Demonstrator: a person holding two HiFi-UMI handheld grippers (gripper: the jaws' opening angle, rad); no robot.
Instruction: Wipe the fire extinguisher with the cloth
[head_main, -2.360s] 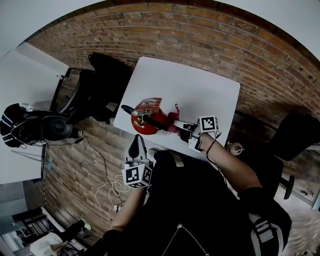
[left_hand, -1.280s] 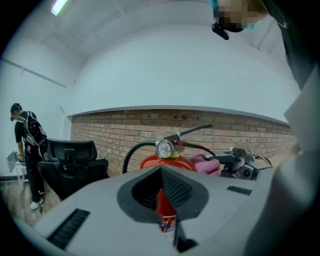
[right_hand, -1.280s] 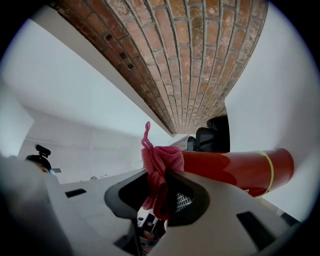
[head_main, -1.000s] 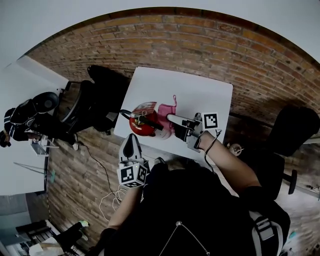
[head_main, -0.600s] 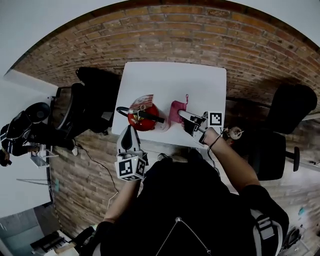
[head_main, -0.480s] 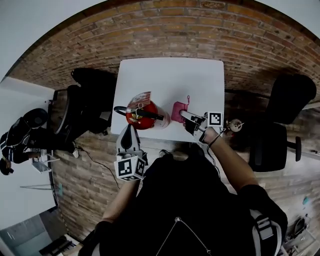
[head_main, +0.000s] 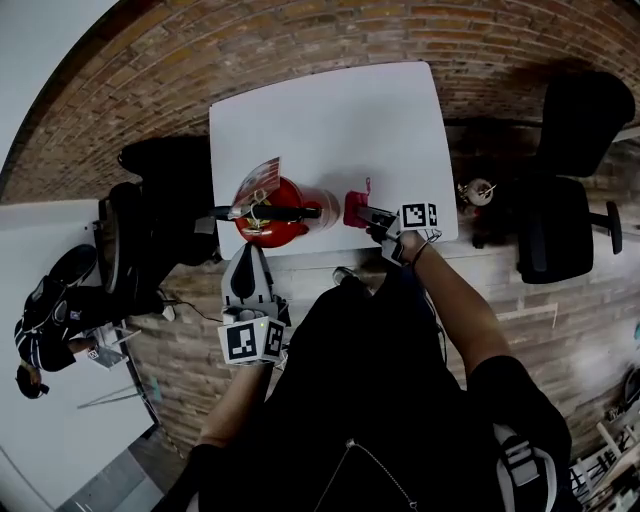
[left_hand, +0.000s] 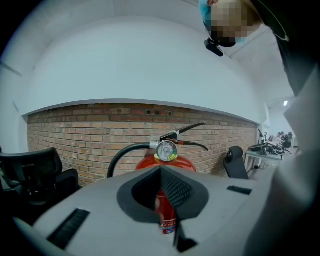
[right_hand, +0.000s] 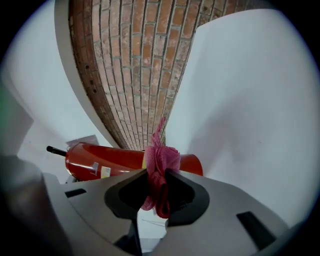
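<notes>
The right gripper (head_main: 368, 213) has its fingers (right_hand: 182, 192) clenched on a bunched pink cloth (right_hand: 160, 160); the cloth fills the gap between them and a tuft sticks out past their tips; just beyond those tips stands the red fire extinguisher (right_hand: 115, 157), and I cannot tell whether cloth and cylinder touch. From above, the cloth (head_main: 355, 207) sits between the right fingertips and the extinguisher (head_main: 272, 205), which stands near the front edge of the white table (head_main: 330, 120). The left gripper (head_main: 248, 255) hangs off that edge, apart from the cylinder; its fingers (left_hand: 180, 192) are drawn together to a thin slit with nothing gripped, and straight ahead of them, past their tips, rises the extinguisher (left_hand: 166, 150) with its gauge, black hose and lever on top.
</notes>
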